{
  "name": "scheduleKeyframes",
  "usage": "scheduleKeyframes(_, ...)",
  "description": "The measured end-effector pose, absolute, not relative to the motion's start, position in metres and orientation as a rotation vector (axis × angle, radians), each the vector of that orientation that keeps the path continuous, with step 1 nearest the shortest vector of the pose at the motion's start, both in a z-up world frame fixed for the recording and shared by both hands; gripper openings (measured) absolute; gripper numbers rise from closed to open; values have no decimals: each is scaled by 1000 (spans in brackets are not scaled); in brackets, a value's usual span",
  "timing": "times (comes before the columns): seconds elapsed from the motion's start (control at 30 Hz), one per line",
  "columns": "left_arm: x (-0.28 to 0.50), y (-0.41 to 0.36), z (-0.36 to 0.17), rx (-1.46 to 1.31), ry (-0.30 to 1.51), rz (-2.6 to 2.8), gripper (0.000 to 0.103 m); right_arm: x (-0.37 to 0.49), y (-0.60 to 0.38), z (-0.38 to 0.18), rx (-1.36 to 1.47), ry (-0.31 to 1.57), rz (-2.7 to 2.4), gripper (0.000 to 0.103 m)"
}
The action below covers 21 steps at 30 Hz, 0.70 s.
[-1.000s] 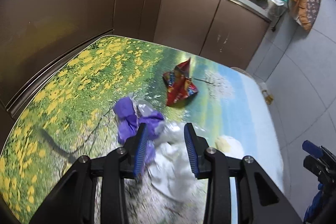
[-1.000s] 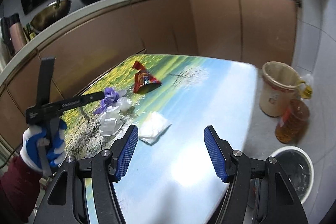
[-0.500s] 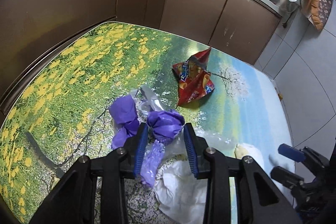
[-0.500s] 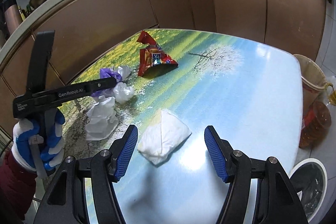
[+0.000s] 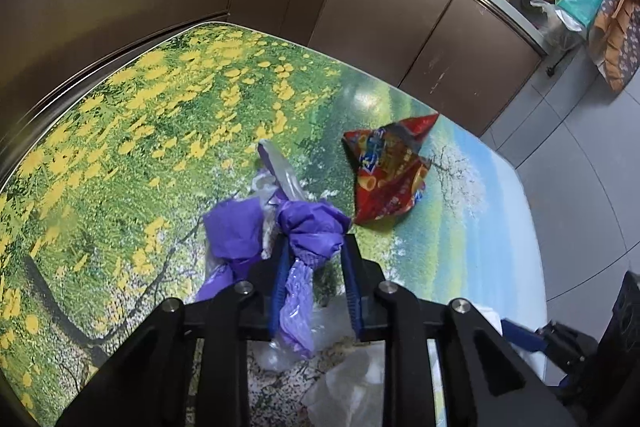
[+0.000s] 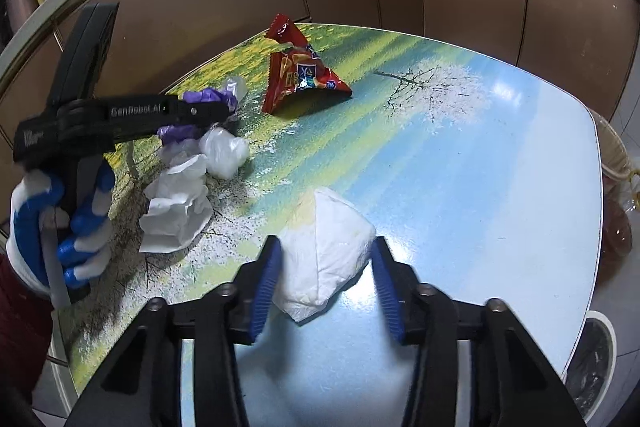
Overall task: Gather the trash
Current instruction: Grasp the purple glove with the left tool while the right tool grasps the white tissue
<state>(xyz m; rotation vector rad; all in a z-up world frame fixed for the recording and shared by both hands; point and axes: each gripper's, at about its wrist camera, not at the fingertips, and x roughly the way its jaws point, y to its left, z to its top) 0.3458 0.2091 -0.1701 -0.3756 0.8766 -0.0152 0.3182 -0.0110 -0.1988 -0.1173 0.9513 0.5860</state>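
Trash lies on a table printed with a meadow scene. My left gripper has its blue pads on either side of a crumpled purple plastic bag, narrowly open around it. A red snack wrapper lies just beyond; it also shows in the right wrist view. My right gripper is open, its pads straddling a folded white tissue on the table. Crumpled white paper and a clear plastic wad lie to its left, beside the left gripper's body.
Brown kitchen cabinets curve behind the table. A beige pail and an oil bottle stand on the floor at the right. A round bin sits lower right. Grey floor tiles lie beyond the table edge.
My left gripper moved forward and narrowed around the purple bag. My right gripper dropped and advanced so its pads now straddle the white tissue, and narrowed.
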Motion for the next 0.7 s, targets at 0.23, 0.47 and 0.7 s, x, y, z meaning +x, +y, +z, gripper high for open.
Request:
scheduleKeyframes(0.23,340,203,-150,-354,826,-50,18,315,-17,-196,-105,946,571,9)
scheduleKeyframes(0.47,310,200,-122,-341,779,-59,18,299,-21,-185,-73,932,594,5)
scheduleKeyframes(0.7,268,197,-95,-328,736,-63,17,271,-35,-158,-44,886,598,4)
